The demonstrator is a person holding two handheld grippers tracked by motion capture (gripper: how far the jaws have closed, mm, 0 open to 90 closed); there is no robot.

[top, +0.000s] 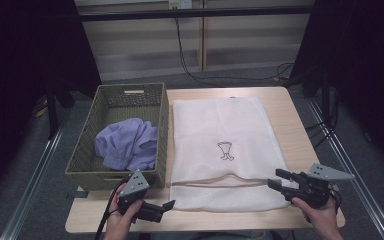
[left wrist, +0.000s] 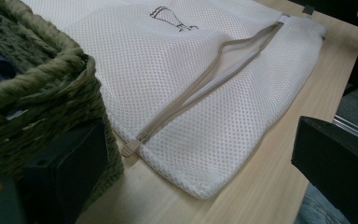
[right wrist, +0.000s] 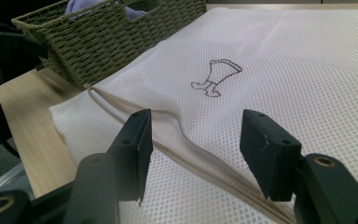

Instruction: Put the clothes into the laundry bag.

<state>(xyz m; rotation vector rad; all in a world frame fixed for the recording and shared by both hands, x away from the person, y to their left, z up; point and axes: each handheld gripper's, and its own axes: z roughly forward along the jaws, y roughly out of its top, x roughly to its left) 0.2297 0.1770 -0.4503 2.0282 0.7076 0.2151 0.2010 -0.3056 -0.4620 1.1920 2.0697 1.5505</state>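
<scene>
White mesh bag (right wrist: 270,88) under spread right gripper (right wrist: 193,156) fingers (right wrist: 270,156)

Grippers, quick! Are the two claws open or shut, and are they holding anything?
Left gripper: open, holding nothing, near the basket.
Right gripper: open, holding nothing, over the mesh bag's zipper.

No readable text; the mesh bag (top: 220,145) bears only a drawn emblem.
</scene>
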